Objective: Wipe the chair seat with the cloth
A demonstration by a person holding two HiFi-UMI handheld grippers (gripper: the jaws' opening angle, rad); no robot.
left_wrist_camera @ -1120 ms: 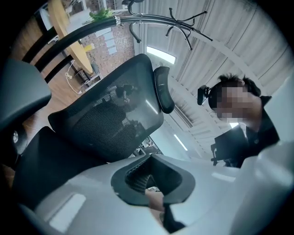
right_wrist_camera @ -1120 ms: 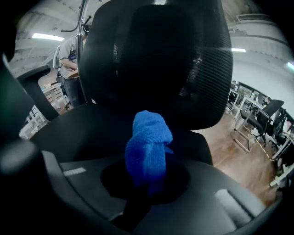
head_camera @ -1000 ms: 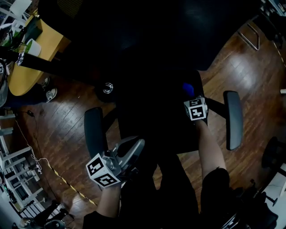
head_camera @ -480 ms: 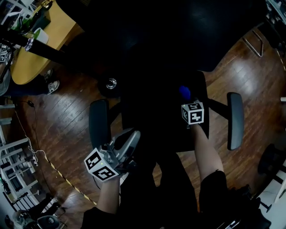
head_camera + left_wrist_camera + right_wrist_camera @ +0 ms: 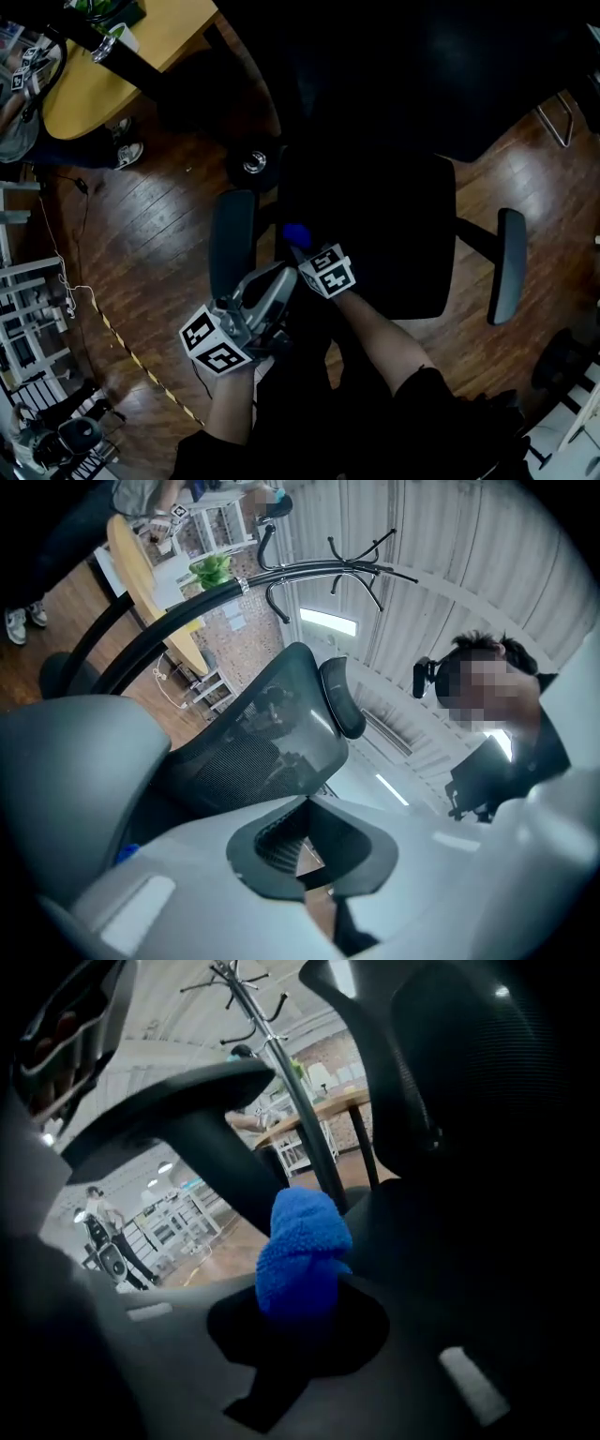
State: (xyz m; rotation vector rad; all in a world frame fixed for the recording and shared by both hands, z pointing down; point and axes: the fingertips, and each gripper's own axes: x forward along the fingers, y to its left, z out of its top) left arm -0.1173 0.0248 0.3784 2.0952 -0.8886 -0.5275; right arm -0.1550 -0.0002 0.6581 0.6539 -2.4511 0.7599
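The right gripper (image 5: 307, 251) has its jaws clamped on a bunched blue cloth (image 5: 300, 1251). The cloth's long axis points straight out past the jaw tips, at the chair seat (image 5: 394, 234) edge beside an armrest (image 5: 232, 242). The left gripper (image 5: 305, 808) has its jaws closed on nothing.

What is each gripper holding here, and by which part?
The right gripper clamps the blue cloth by its bunched lower end; the rest sticks out ahead. The left gripper holds nothing, jaws together.

Cannot read the surface of the chair seat (image 5: 375, 234) in the head view, sunk in black. Of the cloth (image 5: 296, 233), only a small blue tip to be seen there, the rest covered by the right gripper (image 5: 304, 249); in the right gripper view, lower end lost in the dark between the jaws. Desk (image 5: 112, 56) cut off at the top edge.
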